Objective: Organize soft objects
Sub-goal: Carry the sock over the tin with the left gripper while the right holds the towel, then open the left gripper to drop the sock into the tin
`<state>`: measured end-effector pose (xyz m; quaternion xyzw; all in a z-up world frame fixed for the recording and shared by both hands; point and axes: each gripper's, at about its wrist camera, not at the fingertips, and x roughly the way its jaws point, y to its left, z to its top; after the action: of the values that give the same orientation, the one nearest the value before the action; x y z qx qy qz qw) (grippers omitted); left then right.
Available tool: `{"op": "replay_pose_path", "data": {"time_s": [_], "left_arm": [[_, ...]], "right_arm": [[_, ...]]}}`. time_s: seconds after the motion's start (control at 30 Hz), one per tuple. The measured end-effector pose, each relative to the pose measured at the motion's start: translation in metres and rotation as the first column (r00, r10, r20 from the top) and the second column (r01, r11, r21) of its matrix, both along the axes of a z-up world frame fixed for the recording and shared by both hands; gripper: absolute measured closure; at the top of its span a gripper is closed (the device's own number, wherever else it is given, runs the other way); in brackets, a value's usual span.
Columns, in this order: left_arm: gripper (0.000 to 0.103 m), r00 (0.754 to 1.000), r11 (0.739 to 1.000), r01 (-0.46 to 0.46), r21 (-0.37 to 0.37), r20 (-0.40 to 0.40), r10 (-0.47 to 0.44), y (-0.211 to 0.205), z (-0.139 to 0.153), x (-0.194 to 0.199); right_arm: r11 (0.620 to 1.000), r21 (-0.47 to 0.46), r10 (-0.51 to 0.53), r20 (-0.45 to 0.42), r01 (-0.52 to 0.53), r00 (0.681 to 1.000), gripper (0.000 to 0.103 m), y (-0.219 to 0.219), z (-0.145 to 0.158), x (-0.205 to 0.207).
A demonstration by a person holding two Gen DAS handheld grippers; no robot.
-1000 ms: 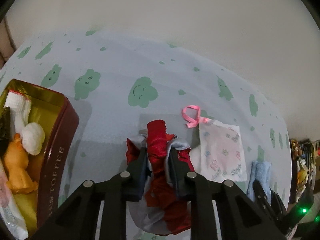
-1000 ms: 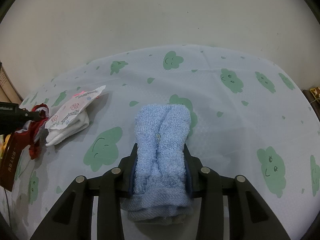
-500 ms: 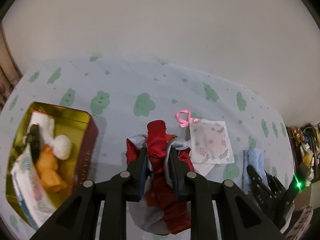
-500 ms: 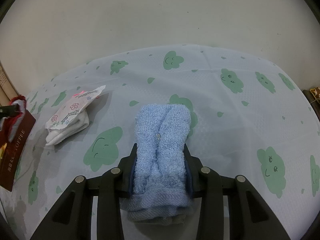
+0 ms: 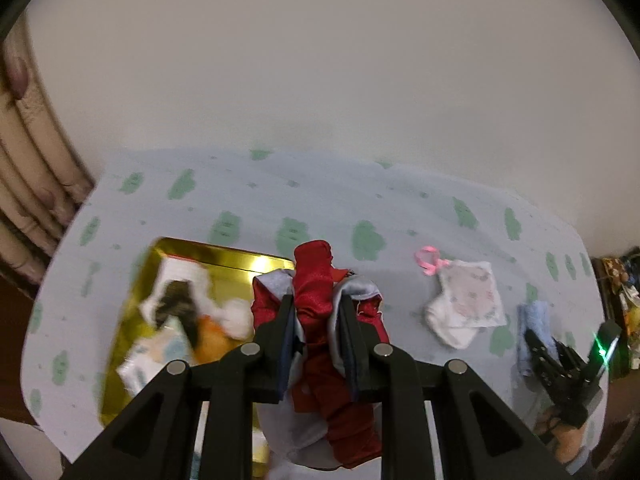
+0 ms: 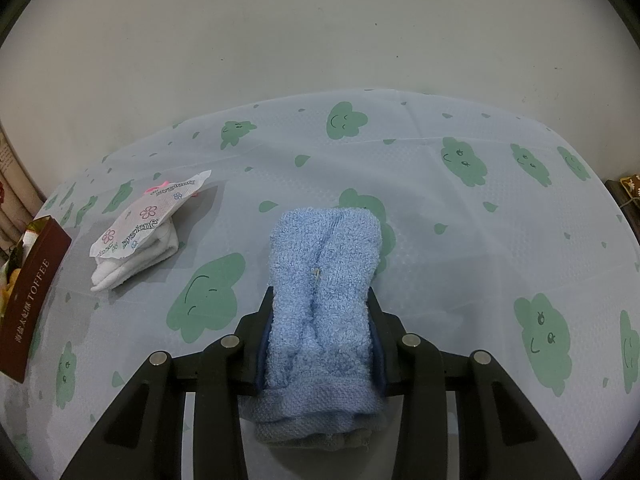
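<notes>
Partway done. The toffee tin [image 5: 224, 258] on the counter [image 6: 460, 216] already holds several soft items: something white and fluffy, an orange piece, a dark striped piece, a packet; blur hides the detail. The left tool [image 5: 314, 322] is clamped tight on a red-and-grey cloth bundle [image 5: 314, 284], which is off the counter and overlaps the tin's right edge in view, so I judge this item is mid-transfer to the tin, not yet dropped. The right tool [image 6: 320, 312] is closed on a folded blue towel [image 6: 324, 264], jaws pressing both sides; the towel's far end looks to rest on the counter, well right of the tin. Whether it is lifted at all I can't tell. Nothing holds the white socks [image 6: 132, 258] under their flowered packet [image 6: 148, 216] with a pink ribbon [image 5: 428, 260]; they lie between the tin and the towel. Left, as I read it: release the bundle into the tin, bring the towel over, then the sock pack. Tin space looks tight for all three.
</notes>
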<state>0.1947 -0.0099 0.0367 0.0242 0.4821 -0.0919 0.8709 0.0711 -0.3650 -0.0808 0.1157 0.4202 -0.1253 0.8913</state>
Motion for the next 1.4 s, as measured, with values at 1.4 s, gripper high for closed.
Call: {"op": "replay_pose_path", "data": {"time_s": [1.4], "left_arm": [[0.050, 0.991, 0.989, -0.133, 0.066, -0.011, 0.134, 0.066, -0.040, 0.039]], "right_arm": [[1.000, -0.012, 0.008, -0.008, -0.009, 1.000, 0.062, 0.003, -0.002, 0.000]]}}
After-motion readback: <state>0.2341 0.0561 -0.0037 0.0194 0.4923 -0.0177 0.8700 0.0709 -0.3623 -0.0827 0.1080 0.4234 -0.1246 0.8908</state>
